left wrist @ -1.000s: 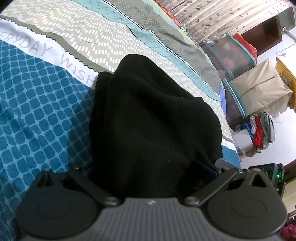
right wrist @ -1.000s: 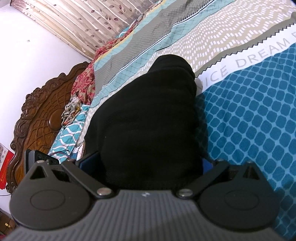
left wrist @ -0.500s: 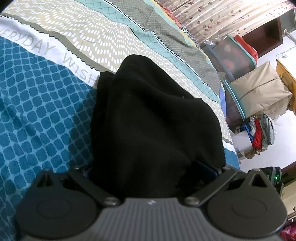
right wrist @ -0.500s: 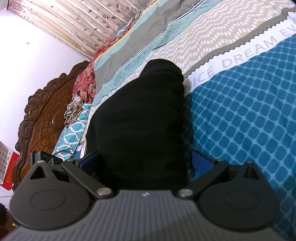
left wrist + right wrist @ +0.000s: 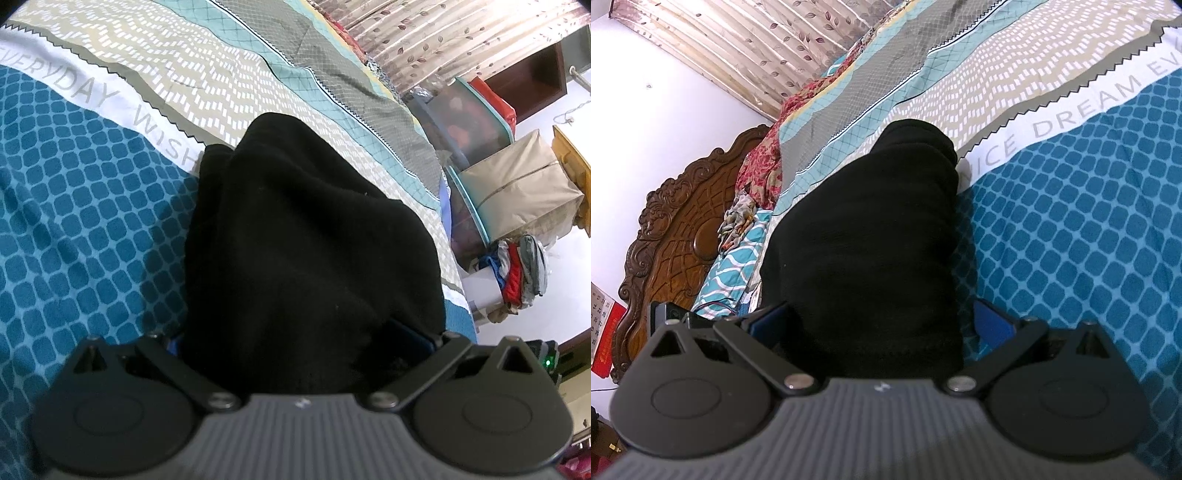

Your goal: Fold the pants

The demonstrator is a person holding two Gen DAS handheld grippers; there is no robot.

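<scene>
The left gripper (image 5: 299,343) points forward and slightly down over the bed, its body filling the bottom of the left wrist frame. Its jaws stand wide apart with the black pants (image 5: 306,251) bunched between them; whether the pads press the cloth I cannot tell, since fabric hides the fingertips. The right gripper (image 5: 882,325) sits in the same pose at the bottom of its frame, jaws also spread, with blue pads (image 5: 991,323) showing at either side of the cloth, the right one clear of it.

The pants lie in a dark heap at the centre of both frames, on the patterned bedsheet (image 5: 74,221).

Only the left view shows the storage boxes (image 5: 517,192) and a pile of clothes (image 5: 517,273) at the right edge. Only the right view shows the carved wooden headboard (image 5: 676,236) at the left and a red calendar (image 5: 604,332) on the wall.
</scene>
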